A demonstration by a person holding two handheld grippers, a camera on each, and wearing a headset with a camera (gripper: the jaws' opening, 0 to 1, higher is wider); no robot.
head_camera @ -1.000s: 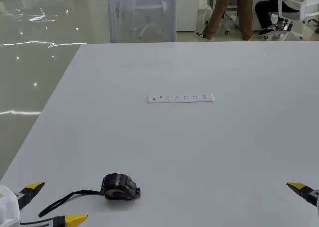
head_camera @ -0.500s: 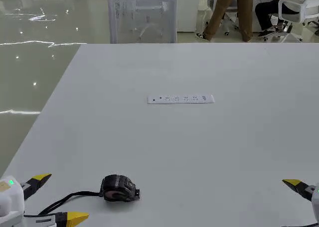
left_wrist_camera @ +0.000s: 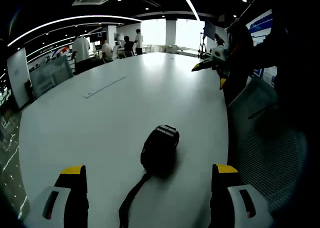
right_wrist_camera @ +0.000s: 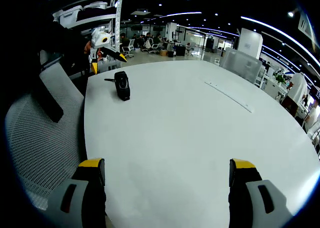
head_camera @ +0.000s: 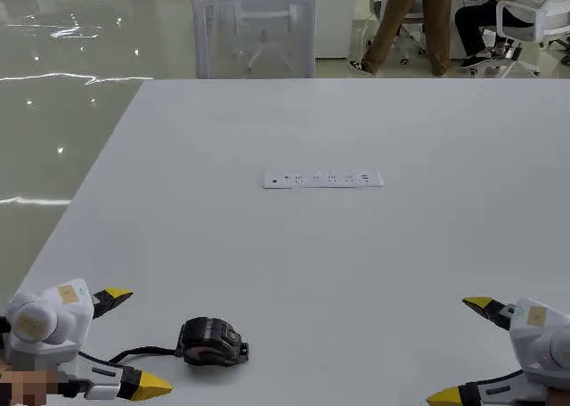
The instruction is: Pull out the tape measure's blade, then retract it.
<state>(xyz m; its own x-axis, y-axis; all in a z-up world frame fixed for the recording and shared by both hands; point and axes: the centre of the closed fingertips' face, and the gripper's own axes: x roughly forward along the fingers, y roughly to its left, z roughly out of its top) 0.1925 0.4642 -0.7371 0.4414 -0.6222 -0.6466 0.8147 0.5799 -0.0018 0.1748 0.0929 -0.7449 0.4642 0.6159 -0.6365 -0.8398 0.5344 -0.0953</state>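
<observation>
Black round tape measure [head_camera: 212, 341] is seen lying free near the front-left edge of the white table [head_camera: 267, 246].
It is flanked, untouched, by the spread jaws of the left gripper [head_camera: 138, 339], black strap [head_camera: 147, 349] trailing between them. The right gripper [head_camera: 459, 348] is likewise held wide, gripping nothing, well apart to the right. White power strip [head_camera: 322, 179] is set mid-table.

Black tape measure [head_camera: 212, 340], white table [head_camera: 356, 255], white power strip [head_camera: 322, 179], left tongs [head_camera: 138, 339] and right tongs [head_camera: 459, 348] white, yellow-tipped

White table [head_camera: 356, 272]: black tape measure [head_camera: 212, 341], power strip [head_camera: 322, 179] well apart.
</observation>
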